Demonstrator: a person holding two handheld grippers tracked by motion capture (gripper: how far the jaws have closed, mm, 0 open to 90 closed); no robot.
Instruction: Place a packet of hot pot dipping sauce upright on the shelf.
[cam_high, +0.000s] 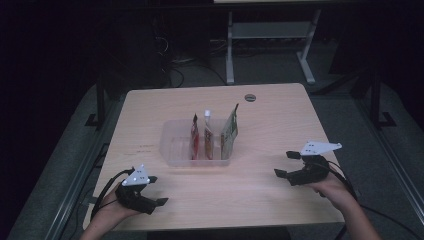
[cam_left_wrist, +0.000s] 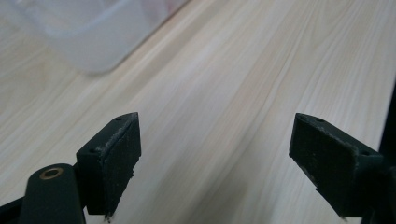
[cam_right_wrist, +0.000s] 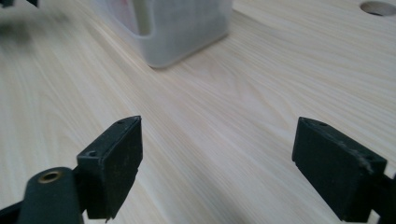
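Both grippers spread wide, nothing between jaws. Left gripper low over table near front edge, jaws pointing fwd-right; right gripper likewise empty, jaws aimed left toward centre.

Clear plastic bin ahead of both grippers, between them, well apart from each. From left gripper view: bin up-left of jaws, blurred. From right gripper view: bin corner ahead, slightly left of jaw gap, w/ bare tabletop between.

Inside bin, three flat pouches standing on edge: red pouch, white-capped pouch, green pouch. All upright or slightly leaning, tops above rim, packed toward bin's right half; left half looks empty.

Handling, as judged:
- Pouches prob. light, soft-sided, film slick; squashy in middle, so likely to bulge or slip under hard squeeze.
- Best hold: top seam/upper edge sticking above rim, stiffest, flattest part, reachable w/o touching bin wall. Jaws across thin faces, not along width.
- White-capped one: neck under cap also a firm spot, but round, may roll in jaws.
- Green pouch nearest right gripper, tallest, most exposed top, so easiest first pick.
- Bin itself thin, light, semi-rigid; liable to slide or tip if pouch drags on rim. Steady w/ left gripper on near wall if needed.
- Contents can't tell; treat as puncture-prone.
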